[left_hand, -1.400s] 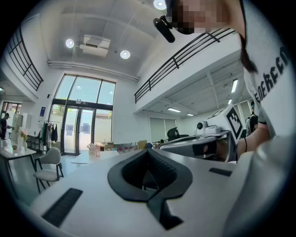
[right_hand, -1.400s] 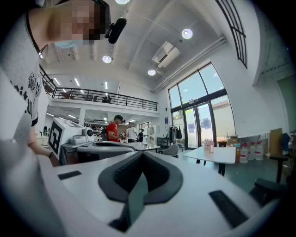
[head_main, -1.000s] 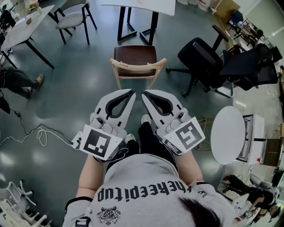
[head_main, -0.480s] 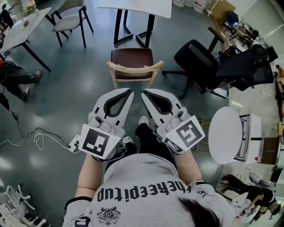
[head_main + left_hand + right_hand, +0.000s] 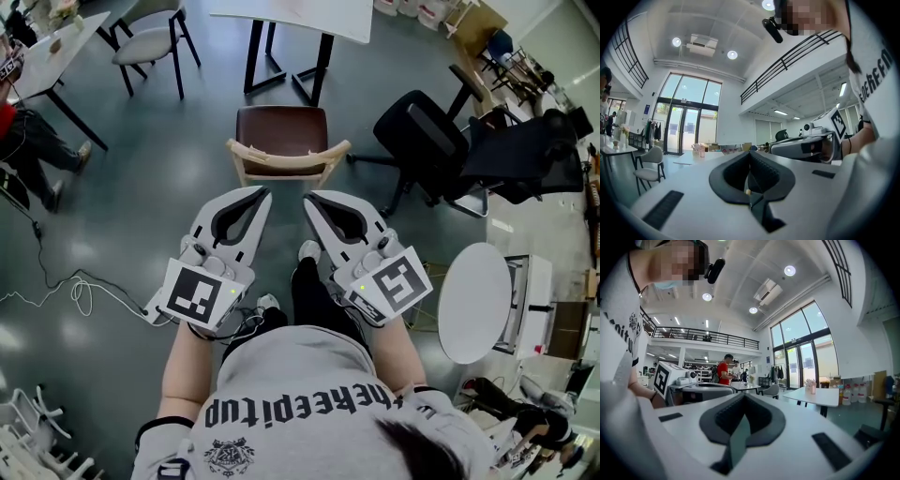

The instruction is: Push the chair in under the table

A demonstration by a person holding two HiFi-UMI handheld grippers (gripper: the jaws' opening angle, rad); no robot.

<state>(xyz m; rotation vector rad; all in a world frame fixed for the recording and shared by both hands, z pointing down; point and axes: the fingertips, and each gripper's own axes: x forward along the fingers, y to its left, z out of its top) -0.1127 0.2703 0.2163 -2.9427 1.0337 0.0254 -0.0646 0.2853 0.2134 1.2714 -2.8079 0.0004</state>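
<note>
A wooden chair (image 5: 284, 141) with a dark brown seat stands on the grey floor, its pale curved backrest toward me, a short way out from a white table (image 5: 295, 11) with black legs. My left gripper (image 5: 264, 193) and my right gripper (image 5: 308, 199) are side by side just short of the backrest, both shut with nothing between their jaws. Neither touches the chair. In the left gripper view my left gripper (image 5: 750, 154) shows its jaws together; in the right gripper view my right gripper (image 5: 743, 397) does too.
A black office chair (image 5: 422, 136) stands close on the right of the wooden chair. A round white table (image 5: 473, 300) is at my right. A grey chair (image 5: 150, 42) and a white table (image 5: 47, 56) are at the far left, where a person (image 5: 28, 150) sits. A cable (image 5: 66, 291) lies on the floor.
Both grippers have moved a little forward toward the chair's backrest, still side by side and shut. The chair has not moved.
</note>
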